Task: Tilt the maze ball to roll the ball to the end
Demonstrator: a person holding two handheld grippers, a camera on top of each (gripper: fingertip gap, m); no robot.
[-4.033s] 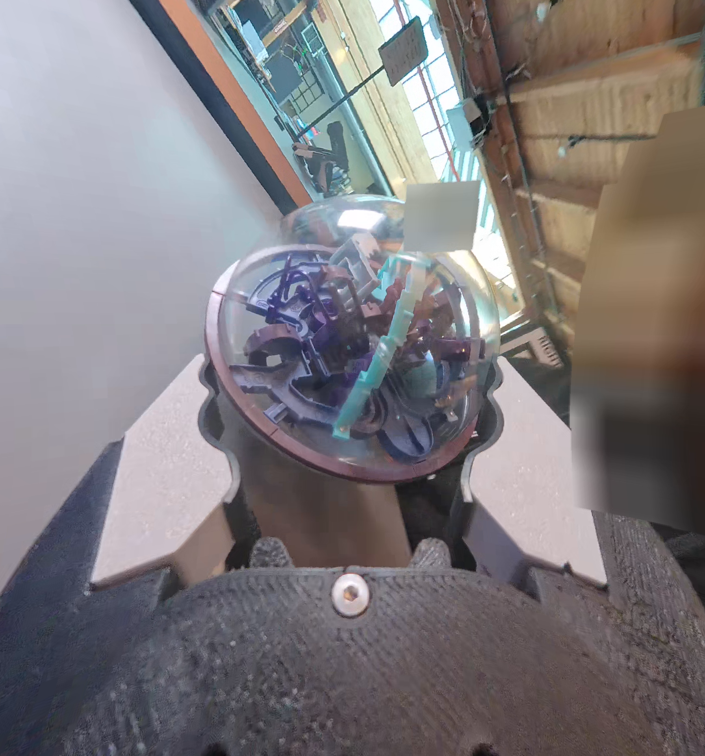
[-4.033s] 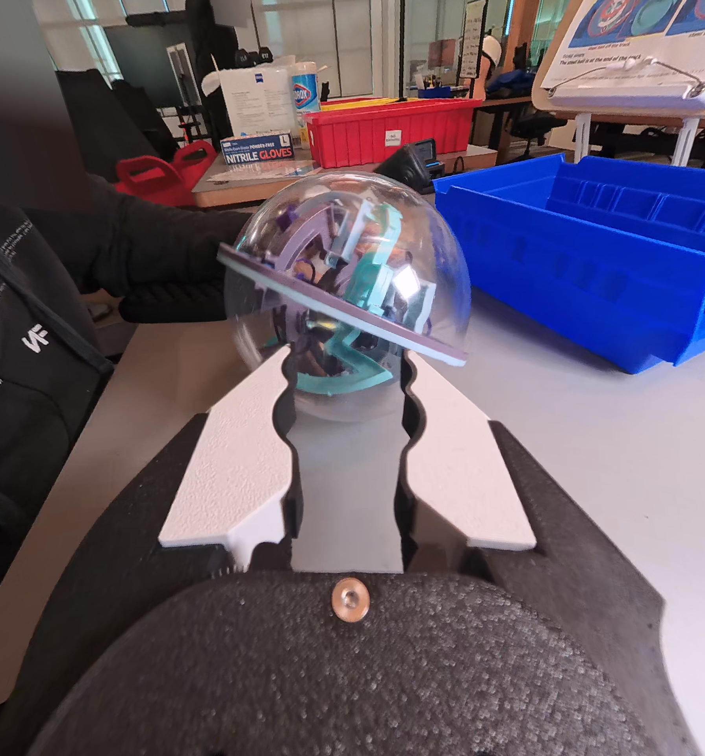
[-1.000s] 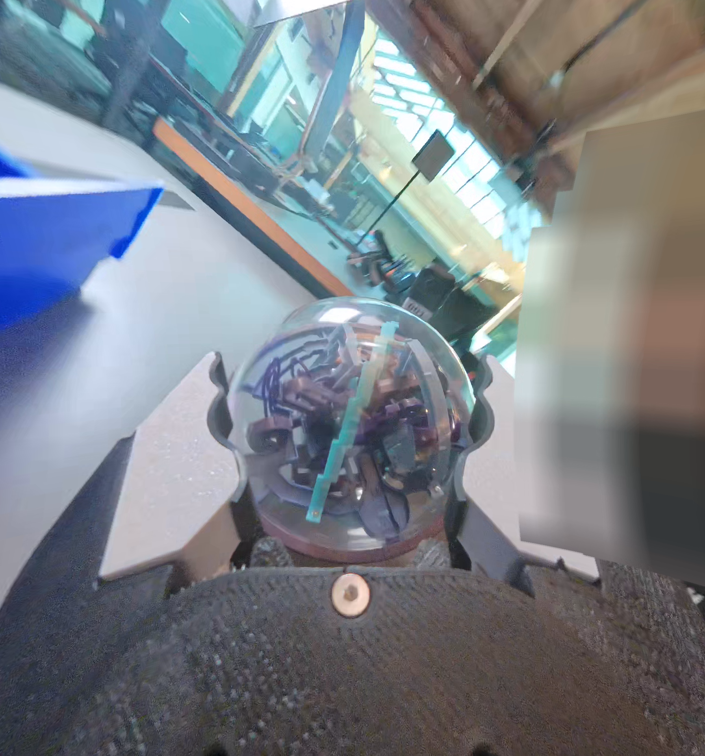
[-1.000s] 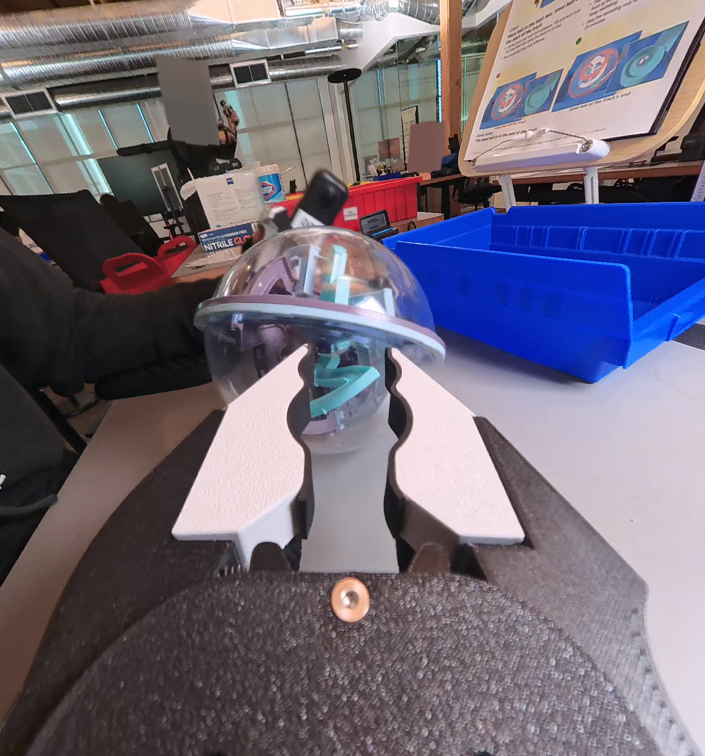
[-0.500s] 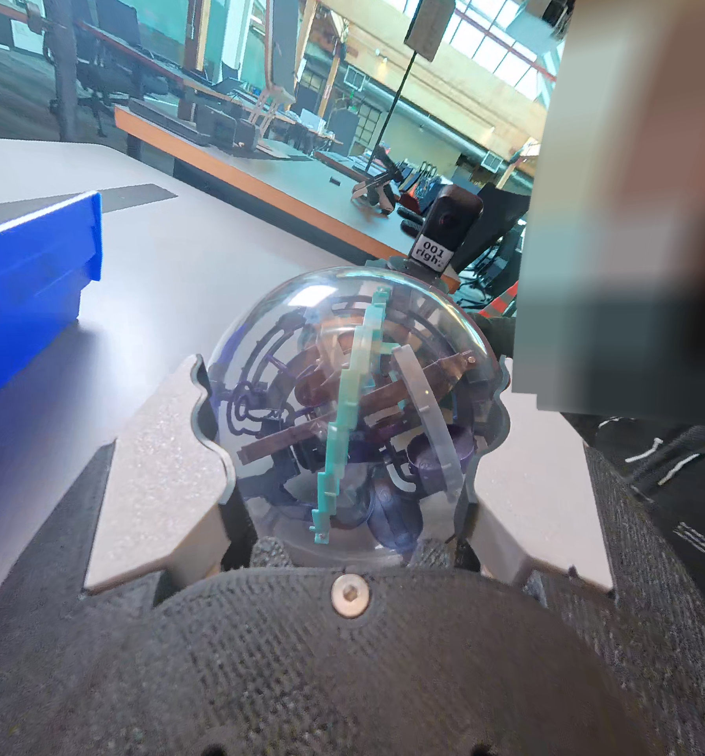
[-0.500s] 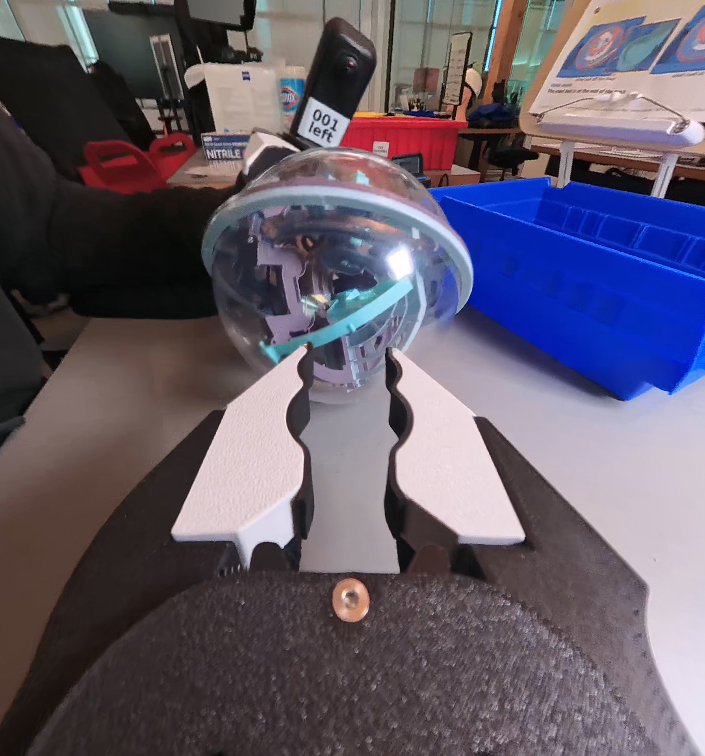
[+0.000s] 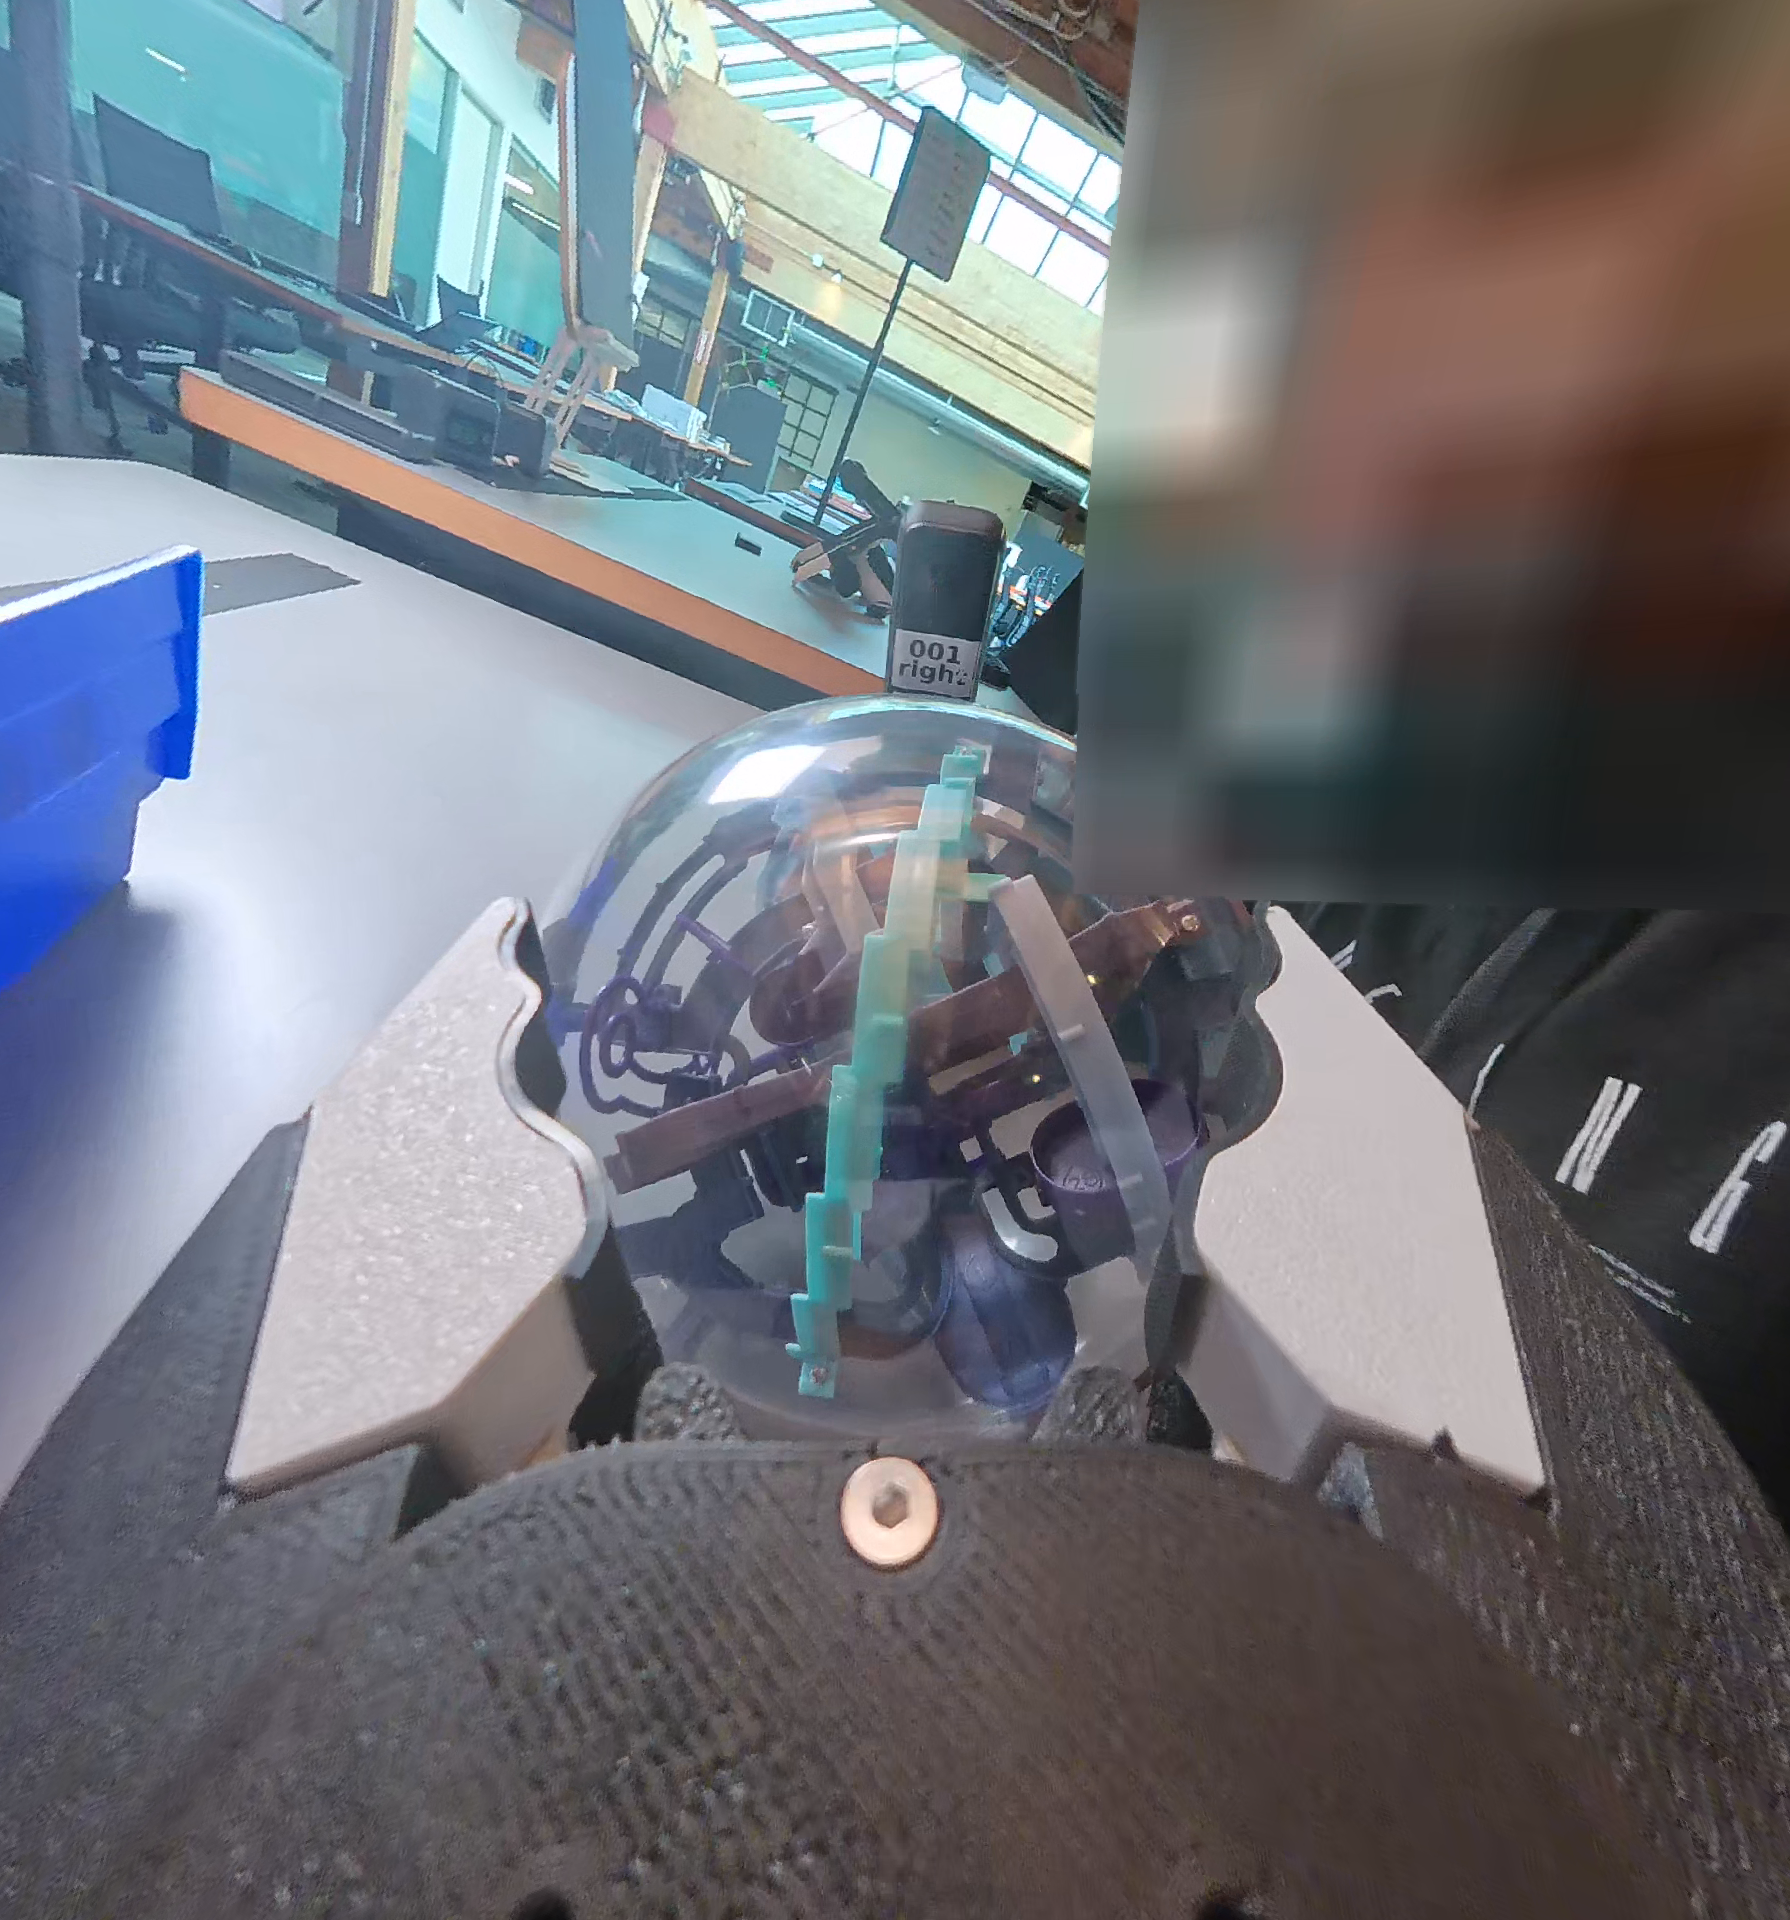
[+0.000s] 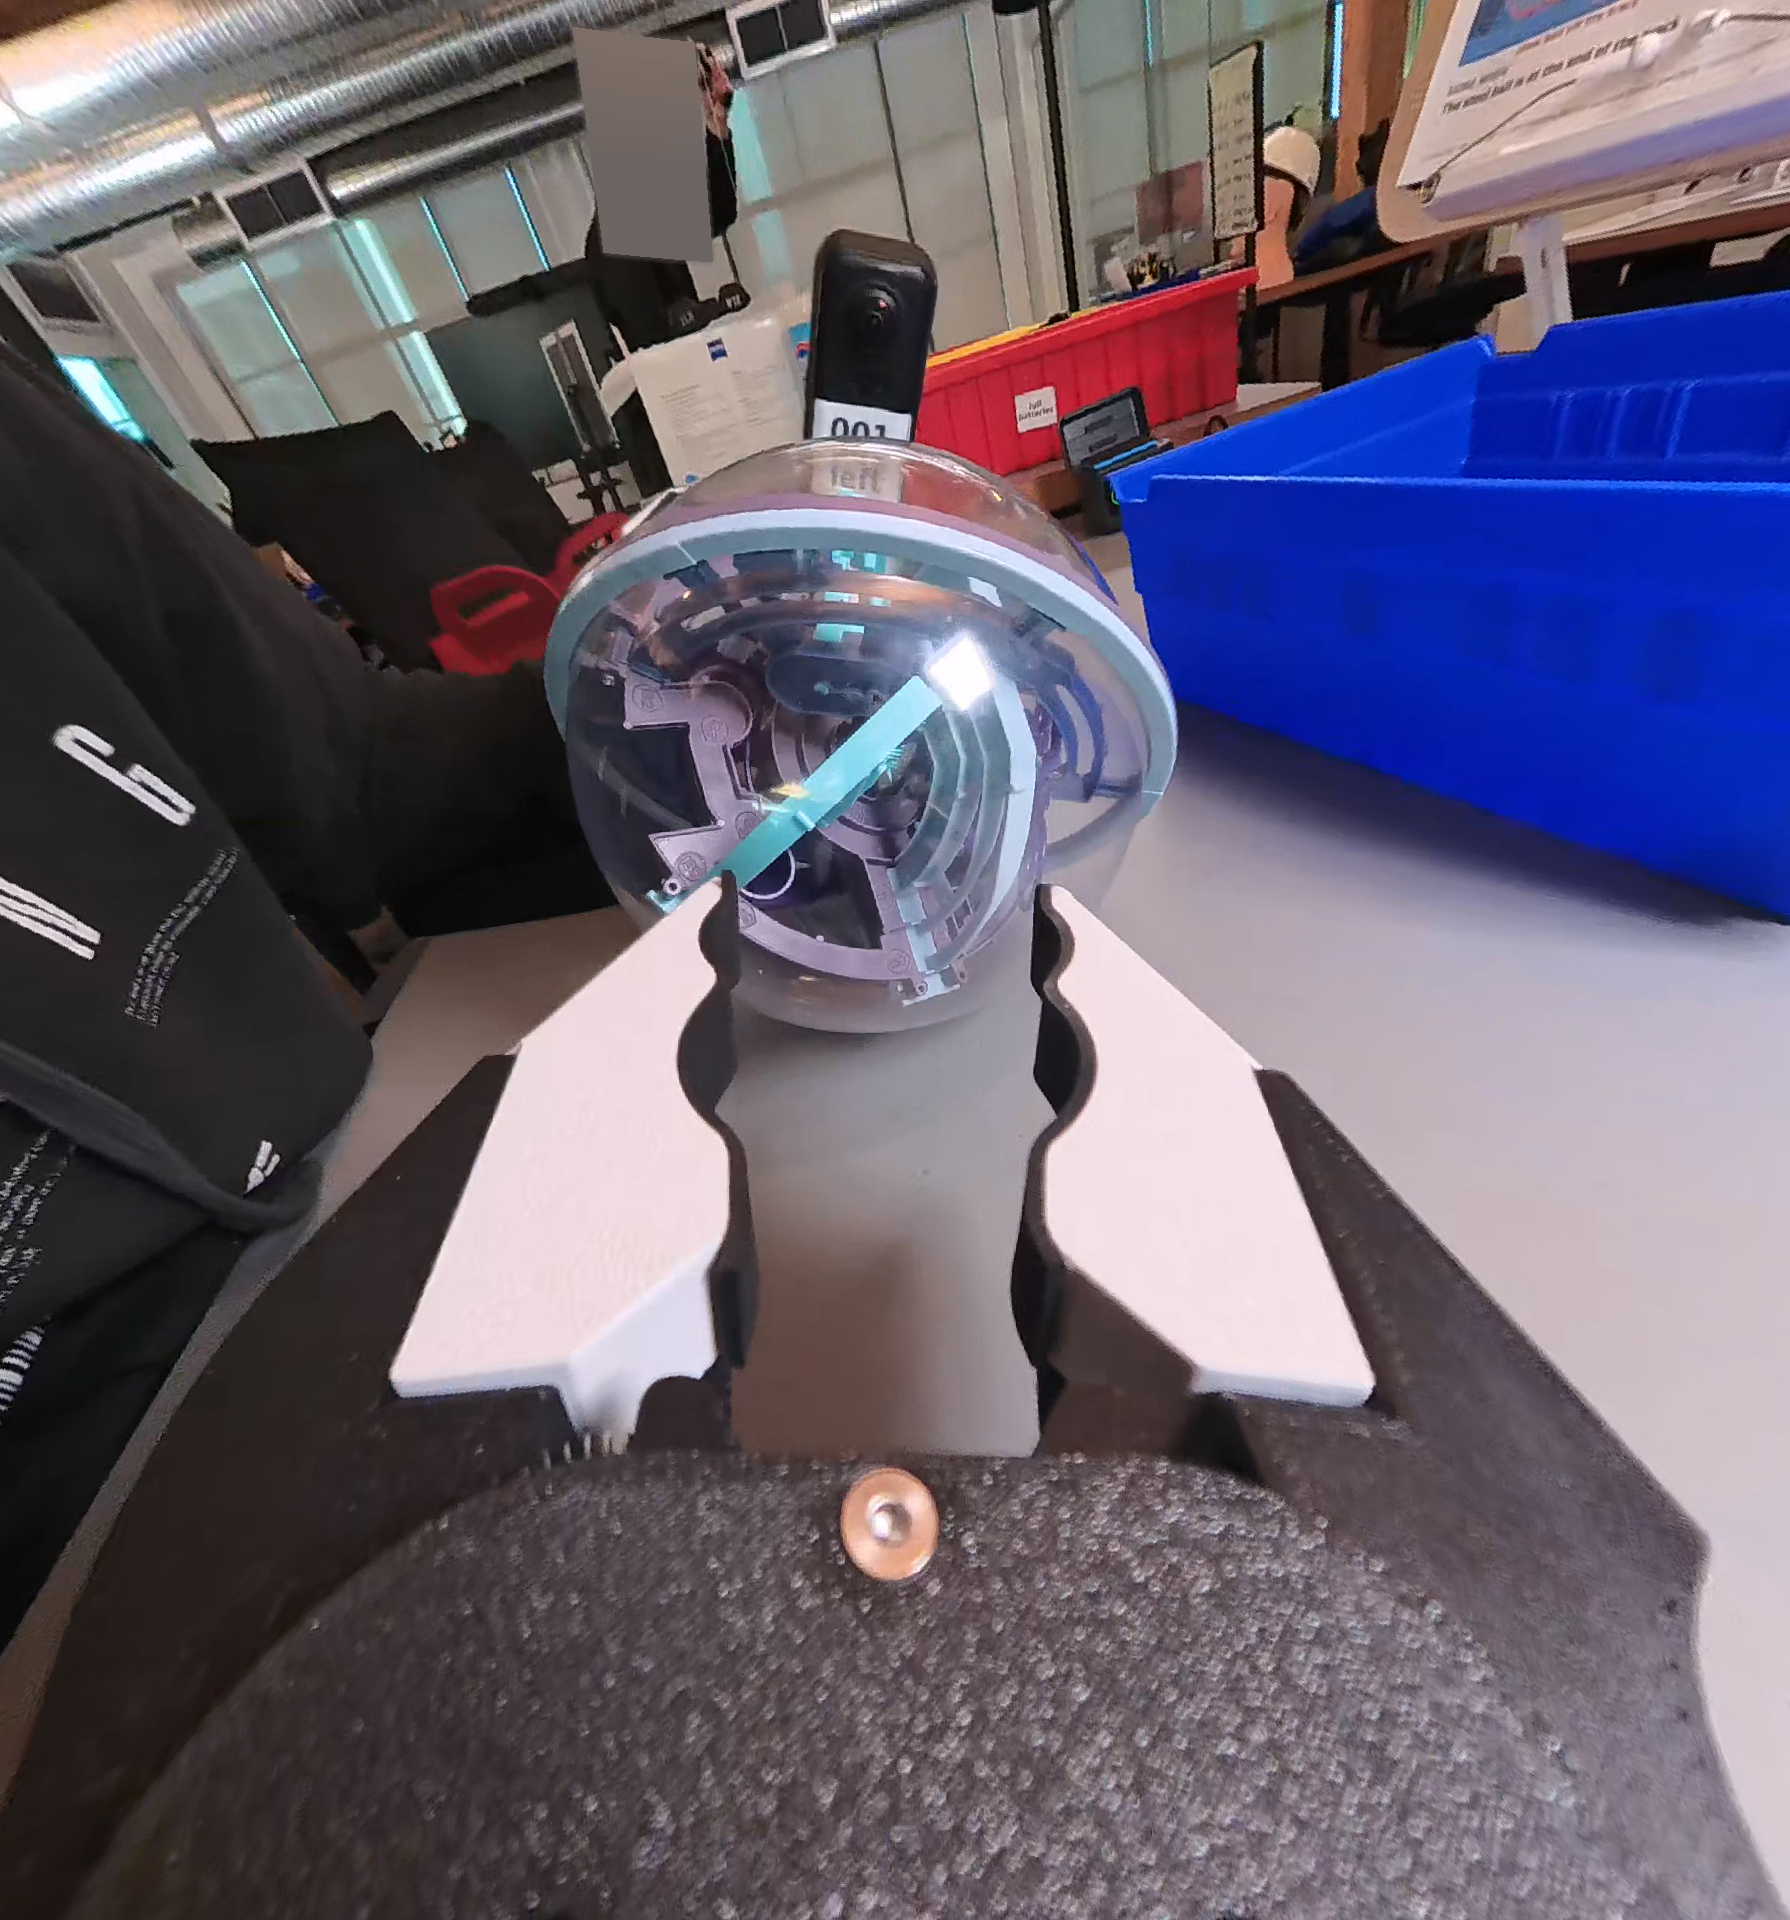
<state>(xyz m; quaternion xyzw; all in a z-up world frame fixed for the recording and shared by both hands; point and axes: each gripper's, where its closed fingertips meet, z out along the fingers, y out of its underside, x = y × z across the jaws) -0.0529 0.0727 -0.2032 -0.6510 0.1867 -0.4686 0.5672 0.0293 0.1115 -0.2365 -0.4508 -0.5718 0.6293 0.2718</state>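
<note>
The maze ball fills the middle of the left wrist view, seated deep between the left gripper's two spread white fingers, whose scalloped inner edges hug the clear shell on either side. That wide, cradling hold seems meant to keep the round shell from slipping while the whole toy is tipped, and it leaves the coloured tracks inside plain to see. In the right wrist view the same ball sits at centre frame, low over the grey table, its pale band running across the top. The right gripper points at the underside with its jaws parted and nothing clasped; the fingertips look just short of the shell or barely brushing it, so I judge it a steadying support, not a hold. The small steel ball inside cannot be picked out, so progress along the track is unclear. A blue bin stands at the right of that frame, well apart.
</note>
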